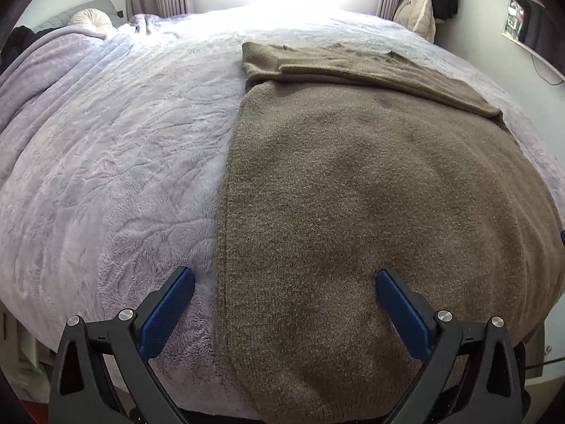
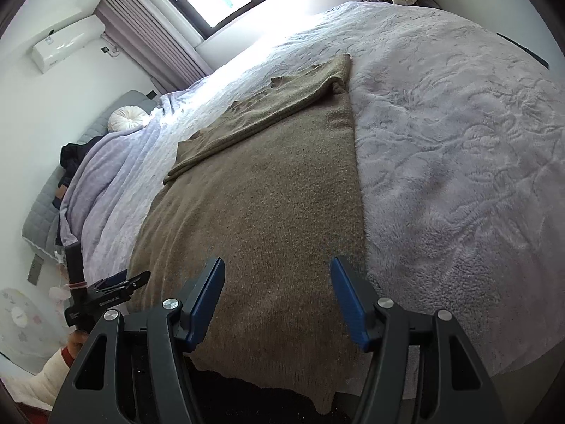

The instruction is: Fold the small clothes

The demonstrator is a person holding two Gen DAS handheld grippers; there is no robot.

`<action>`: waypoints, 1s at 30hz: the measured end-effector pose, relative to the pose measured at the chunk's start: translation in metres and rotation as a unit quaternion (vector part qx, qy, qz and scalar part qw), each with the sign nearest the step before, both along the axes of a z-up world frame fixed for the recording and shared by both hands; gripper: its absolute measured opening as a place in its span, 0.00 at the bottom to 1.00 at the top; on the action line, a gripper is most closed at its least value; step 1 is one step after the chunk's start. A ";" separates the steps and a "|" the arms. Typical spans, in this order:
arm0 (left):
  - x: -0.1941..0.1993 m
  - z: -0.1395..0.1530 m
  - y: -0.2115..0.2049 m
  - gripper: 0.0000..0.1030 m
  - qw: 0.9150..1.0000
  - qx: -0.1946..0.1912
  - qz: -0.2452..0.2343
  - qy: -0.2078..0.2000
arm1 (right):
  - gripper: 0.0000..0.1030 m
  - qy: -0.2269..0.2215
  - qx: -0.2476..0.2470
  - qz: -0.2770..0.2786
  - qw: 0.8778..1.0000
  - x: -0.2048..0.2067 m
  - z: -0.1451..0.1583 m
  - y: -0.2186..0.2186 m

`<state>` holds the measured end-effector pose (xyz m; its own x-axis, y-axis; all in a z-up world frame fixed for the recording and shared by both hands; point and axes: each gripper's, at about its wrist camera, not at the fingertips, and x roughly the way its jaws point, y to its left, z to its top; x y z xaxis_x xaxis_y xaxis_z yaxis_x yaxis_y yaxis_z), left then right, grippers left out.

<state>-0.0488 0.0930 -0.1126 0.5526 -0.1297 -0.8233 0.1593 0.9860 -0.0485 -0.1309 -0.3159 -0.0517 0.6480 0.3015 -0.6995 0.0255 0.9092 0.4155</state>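
Sweater: brown knit sweater [image 1: 353, 190] lies flat at the near edge of the bed [image 1: 106, 162], hem overhanging that edge, sleeves folded across the far end.
Left gripper [image 1: 285, 284]: fingers spread, nothing between them, above the sweater's left side edge.
Right gripper [image 2: 277, 272]: fingers spread, empty, above the hem.
Risk: a pinch may catch the fleece blanket [image 2: 459, 141] along with the knit, dragging both; uneven lifts would skew the fold.
Texture: coarse, limp knit; blanket plush, embossed, clingy.
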 end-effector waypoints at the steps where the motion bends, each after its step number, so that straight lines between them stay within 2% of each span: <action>1: -0.001 -0.001 0.000 1.00 1.000 0.001 -0.002 -0.005 | 0.64 0.001 0.004 -0.002 1.000 -0.002 -0.001 -0.001; 7: -0.010 -0.001 -0.005 1.00 1.000 0.016 0.003 -0.023 | 0.65 0.006 0.043 -0.015 0.999 -0.014 -0.008 -0.008; 16: -0.029 0.008 0.013 1.00 1.000 -0.005 -0.025 0.008 | 0.67 0.014 0.058 0.016 0.998 -0.033 -0.018 -0.012; 21: -0.045 0.002 0.028 1.00 0.995 -0.050 -0.076 0.048 | 0.67 0.034 0.091 0.049 0.994 -0.046 -0.036 -0.018; 25: -0.053 -0.007 0.033 1.00 0.985 -0.091 -0.120 0.080 | 0.67 0.054 0.109 0.070 0.990 -0.050 -0.055 -0.023; 30: -0.058 -0.012 0.029 1.00 0.981 -0.112 -0.128 0.092 | 0.68 0.067 0.149 0.086 0.983 -0.045 -0.075 -0.022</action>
